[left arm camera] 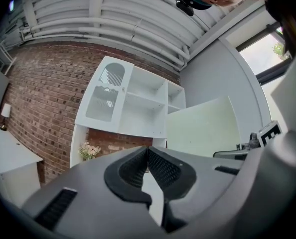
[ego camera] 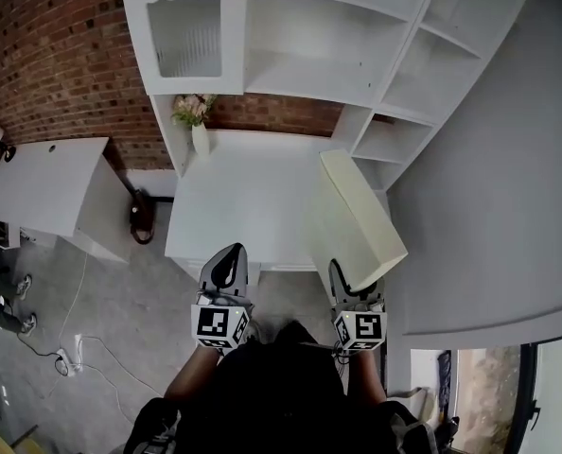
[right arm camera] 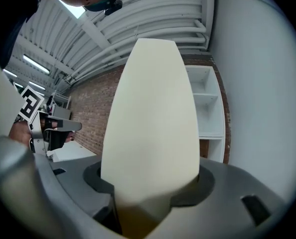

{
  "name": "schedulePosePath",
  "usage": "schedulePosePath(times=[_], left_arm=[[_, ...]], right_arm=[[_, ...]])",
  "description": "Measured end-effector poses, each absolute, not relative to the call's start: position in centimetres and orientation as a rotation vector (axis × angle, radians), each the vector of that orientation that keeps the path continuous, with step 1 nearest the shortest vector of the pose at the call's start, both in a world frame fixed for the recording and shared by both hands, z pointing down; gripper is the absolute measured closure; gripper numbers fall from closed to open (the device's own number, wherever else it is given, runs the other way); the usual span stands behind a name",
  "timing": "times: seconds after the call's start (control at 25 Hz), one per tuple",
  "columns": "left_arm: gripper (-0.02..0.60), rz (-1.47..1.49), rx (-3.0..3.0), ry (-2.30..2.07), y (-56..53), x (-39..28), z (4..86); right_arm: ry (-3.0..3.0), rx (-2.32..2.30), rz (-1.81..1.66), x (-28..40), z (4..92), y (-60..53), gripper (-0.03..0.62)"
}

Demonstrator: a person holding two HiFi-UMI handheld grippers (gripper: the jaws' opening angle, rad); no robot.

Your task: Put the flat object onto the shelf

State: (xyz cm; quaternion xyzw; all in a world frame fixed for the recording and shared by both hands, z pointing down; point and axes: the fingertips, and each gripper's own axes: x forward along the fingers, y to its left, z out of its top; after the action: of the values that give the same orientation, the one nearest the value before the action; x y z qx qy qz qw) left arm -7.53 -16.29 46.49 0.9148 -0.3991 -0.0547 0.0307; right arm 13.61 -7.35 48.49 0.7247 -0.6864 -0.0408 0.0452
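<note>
A cream flat board (ego camera: pixel 355 214) stands on edge, tilted up over the right side of the white desk (ego camera: pixel 243 197). My right gripper (ego camera: pixel 349 287) is shut on its near end. In the right gripper view the board (right arm camera: pixel 153 128) rises from between the jaws and fills the middle. My left gripper (ego camera: pixel 226 274) hangs at the desk's front edge, shut and holding nothing; in its own view the ribbed pads (left arm camera: pixel 155 167) meet at the tips and the board (left arm camera: pixel 203 128) shows to the right. The white shelf unit (ego camera: pixel 357 45) rises behind the desk.
A small vase of flowers (ego camera: pixel 196 121) stands at the desk's back left. A glass-fronted cabinet door (ego camera: pixel 182 31) is at the unit's left. A second white table (ego camera: pixel 44 183) stands at the left by the brick wall. A grey wall (ego camera: pixel 489 216) is on the right. Cables lie on the floor (ego camera: pixel 73 353).
</note>
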Motion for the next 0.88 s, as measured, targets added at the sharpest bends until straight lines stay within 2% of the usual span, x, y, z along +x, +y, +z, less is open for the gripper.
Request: schedulePosePath(times=[0.52, 0.72, 0.88], left_arm=[[0.572, -0.177, 2.800, -1.274, -20.9, -8.1, 46.7], [0.571, -0.192, 2.800, -1.303, -22.7, -7.3, 45.7], [0.572, -0.177, 2.810, -1.295, -24.6, -6.3, 45.4]], right_arm=[[-2.005, 2.098, -0.544, 15.6, 40.2, -17.3, 0.306], [-1.782, 1.990, -0.668, 16.6, 36.9, -20.5, 0.306], [-1.652, 1.835, -0.917, 16.0, 34.5, -24.8, 0.306]])
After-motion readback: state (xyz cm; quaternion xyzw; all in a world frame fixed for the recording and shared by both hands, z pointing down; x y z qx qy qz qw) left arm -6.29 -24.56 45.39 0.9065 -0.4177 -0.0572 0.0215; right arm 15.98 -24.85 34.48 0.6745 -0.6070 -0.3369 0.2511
